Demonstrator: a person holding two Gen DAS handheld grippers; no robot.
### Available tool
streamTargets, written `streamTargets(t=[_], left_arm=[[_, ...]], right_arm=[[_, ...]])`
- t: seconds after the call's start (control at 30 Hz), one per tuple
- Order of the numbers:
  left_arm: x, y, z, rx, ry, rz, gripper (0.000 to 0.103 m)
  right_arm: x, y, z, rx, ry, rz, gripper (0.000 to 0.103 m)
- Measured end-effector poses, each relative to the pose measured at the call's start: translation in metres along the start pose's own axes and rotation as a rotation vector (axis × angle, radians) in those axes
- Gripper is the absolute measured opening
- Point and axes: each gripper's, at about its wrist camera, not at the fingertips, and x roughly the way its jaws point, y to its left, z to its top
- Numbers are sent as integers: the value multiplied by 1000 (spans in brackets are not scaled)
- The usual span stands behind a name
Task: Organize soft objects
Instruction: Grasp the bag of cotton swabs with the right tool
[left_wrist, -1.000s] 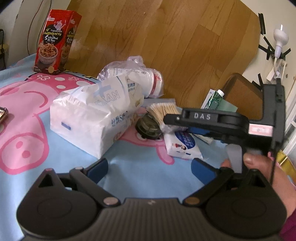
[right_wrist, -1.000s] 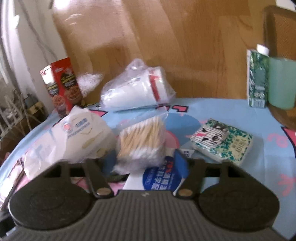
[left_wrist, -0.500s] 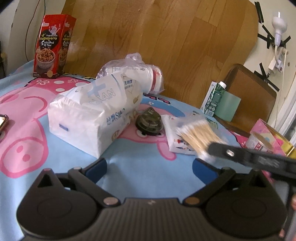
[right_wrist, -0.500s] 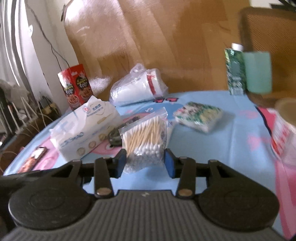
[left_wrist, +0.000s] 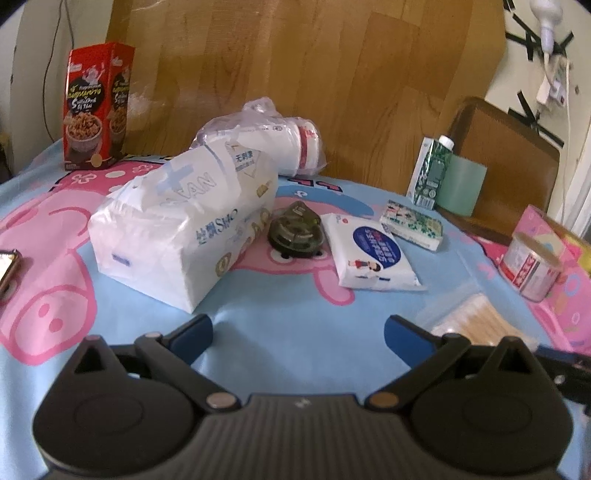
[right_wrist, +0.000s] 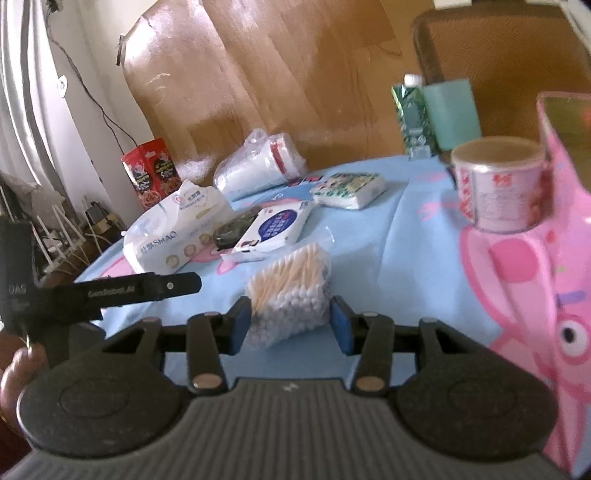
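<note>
My right gripper (right_wrist: 291, 322) is shut on a clear bag of cotton swabs (right_wrist: 291, 291) and holds it low over the blue cartoon cloth; the bag also shows at the right in the left wrist view (left_wrist: 476, 325). My left gripper (left_wrist: 297, 334) is open and empty over the cloth's near part. Ahead of it lie a large white tissue pack (left_wrist: 184, 229), a small blue-labelled wipes pack (left_wrist: 371, 254) and a green-patterned pocket tissue pack (left_wrist: 412, 223). These also show in the right wrist view: the tissue pack (right_wrist: 177, 229), the wipes pack (right_wrist: 273, 229), the pocket tissues (right_wrist: 349, 190).
A dark round object (left_wrist: 295, 232) lies between the tissue pack and the wipes. A bag of paper cups (left_wrist: 273, 140), a red snack box (left_wrist: 96, 107) and a green carton (left_wrist: 432, 173) stand at the back. A pink-white can (right_wrist: 498, 182) and a pink box (right_wrist: 561, 229) stand at the right.
My right gripper has carried the cotton swab bag off the wipes pack, toward the near right of the cloth, and lowered it. My left gripper has stayed open and nearly still.
</note>
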Motion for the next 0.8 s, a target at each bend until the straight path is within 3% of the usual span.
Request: streamTargets(t=[0.07, 0.13, 0.27, 0.53, 0.63, 0.73, 0.8], left_arm=[[0, -3, 0, 17, 5, 3, 103], [1, -4, -1, 23, 7, 5, 103], [1, -3, 0, 18, 6, -3, 103], [0, 0, 0, -3, -2, -18, 103], [-1, 0, 0, -8, -3, -23, 103], [-1, 1, 0, -14, -4, -42, 102], [-3, 3, 0, -22, -4, -67, 102]], right_arm=[[-7, 3, -2, -34, -47, -35, 77], [-13, 6, -4, -74, -92, -56, 83], [-12, 16, -4, -168, -99, -36, 91], [24, 31, -1, -320, 39, -44, 92], [34, 28, 4, -317, 67, -46, 91], [36, 24, 3, -291, 91, -21, 60], [27, 24, -2, -294, 82, -22, 58]])
